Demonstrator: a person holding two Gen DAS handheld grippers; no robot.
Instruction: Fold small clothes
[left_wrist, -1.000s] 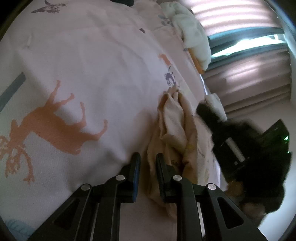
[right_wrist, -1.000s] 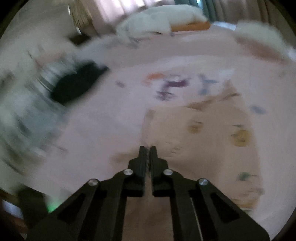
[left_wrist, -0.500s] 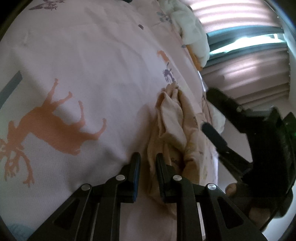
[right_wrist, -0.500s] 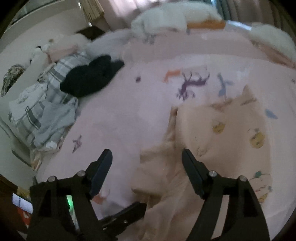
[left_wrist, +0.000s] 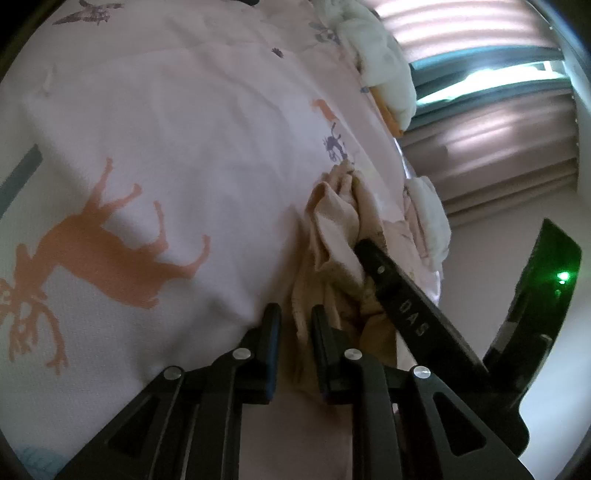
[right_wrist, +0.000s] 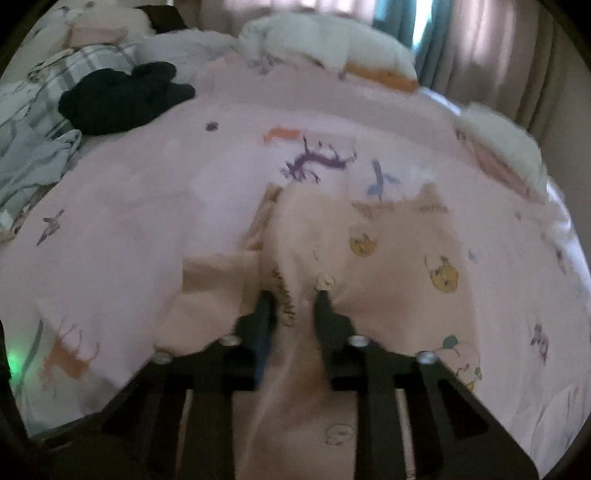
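Both narrow-gapped jaws pinch the peach garment (right_wrist: 399, 251) bunched on the bedsheet (left_wrist: 192, 122).

A bed (right_wrist: 155, 206) fills most of both views, covered in a pale pink sheet (left_wrist: 192, 122) printed with orange and purple animal shapes. At its far side lies a white pillow (right_wrist: 325, 44) over an orange one (right_wrist: 384, 79). A black heap of cloth (right_wrist: 122, 98) sits on a grey checked blanket (right_wrist: 55, 74) toward the left corner of the right wrist view. Behind the bed hang beige curtains (right_wrist: 491, 55) with a teal curtain (right_wrist: 395, 22) beside them; daylight comes through a narrow gap (left_wrist: 491, 79). A plain pale wall (left_wrist: 495, 243) shows past the bed's edge. The room is dim.
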